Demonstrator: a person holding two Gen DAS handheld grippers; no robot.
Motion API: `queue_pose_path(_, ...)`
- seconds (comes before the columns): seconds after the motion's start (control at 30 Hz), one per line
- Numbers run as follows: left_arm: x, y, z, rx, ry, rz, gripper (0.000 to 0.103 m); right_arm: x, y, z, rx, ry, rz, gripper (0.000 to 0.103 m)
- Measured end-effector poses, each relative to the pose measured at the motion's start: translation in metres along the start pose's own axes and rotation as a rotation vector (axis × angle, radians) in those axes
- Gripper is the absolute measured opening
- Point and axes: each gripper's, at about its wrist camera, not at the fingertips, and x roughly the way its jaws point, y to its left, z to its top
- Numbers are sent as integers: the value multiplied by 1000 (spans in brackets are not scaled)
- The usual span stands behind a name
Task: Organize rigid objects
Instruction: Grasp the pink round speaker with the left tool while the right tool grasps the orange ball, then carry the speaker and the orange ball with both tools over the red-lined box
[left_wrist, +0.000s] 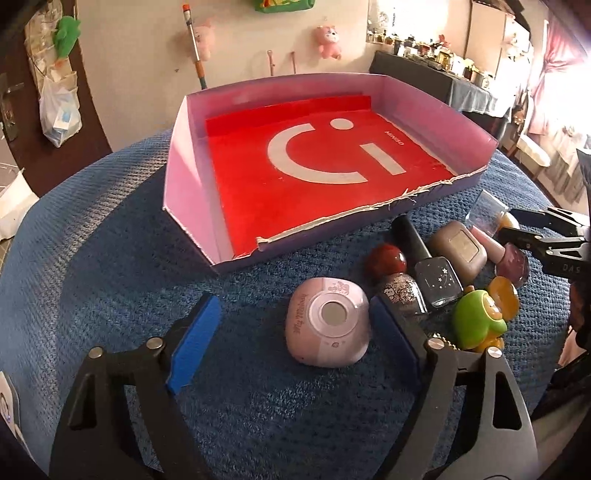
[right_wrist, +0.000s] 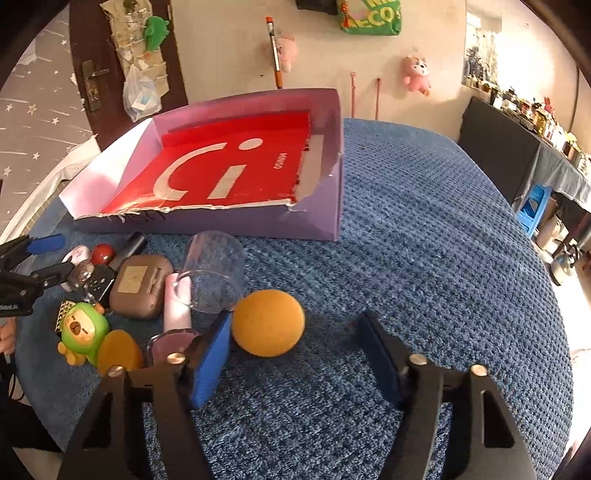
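Note:
A purple box (left_wrist: 177, 173) with a red lining (left_wrist: 332, 177) lies on the blue cloth; it also shows in the right wrist view (right_wrist: 258, 221). My left gripper (left_wrist: 291, 332) is open around a pale pink round device (left_wrist: 328, 325), its right pad close to it. Beside it lie nail polish bottles (left_wrist: 439, 277), a brown case (left_wrist: 460, 251) and a green toy (left_wrist: 476, 321). My right gripper (right_wrist: 295, 354) is open, with an orange ball (right_wrist: 267, 323) between the fingertips, near the left pad. A clear cup (right_wrist: 216, 273) lies on its side behind the ball.
The pile of small items (right_wrist: 140, 284) lies left of my right gripper. The right gripper shows at the right edge of the left wrist view (left_wrist: 546, 236). The blue cloth (right_wrist: 424, 240) spreads to the right. A dark table with bottles (left_wrist: 424, 74) stands at the back wall.

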Motion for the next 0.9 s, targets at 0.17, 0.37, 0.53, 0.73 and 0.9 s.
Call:
queue_pose_path(0.17,6,-6,-5,9,16,-35,58,-2,5,-1,-17,-10,29,48)
queue_pose_path(0.37,7,-9,-4,7,9,-54,46,-4,4,-3,-18,-18,54,40)
queue_pose_path(0.53,-18,-11,9,-3,-64,-54,46,-16,1,3,-9,-52,70,40)
queue_pose_path(0.73,-32,-14,17,3,-107,-43,46,-35,-2,21,-16,-120,72,40)
queue_pose_path(0.9,-34,-12,29,-6,-111,-50,46,-36,0,30,-25,-124,81,40)
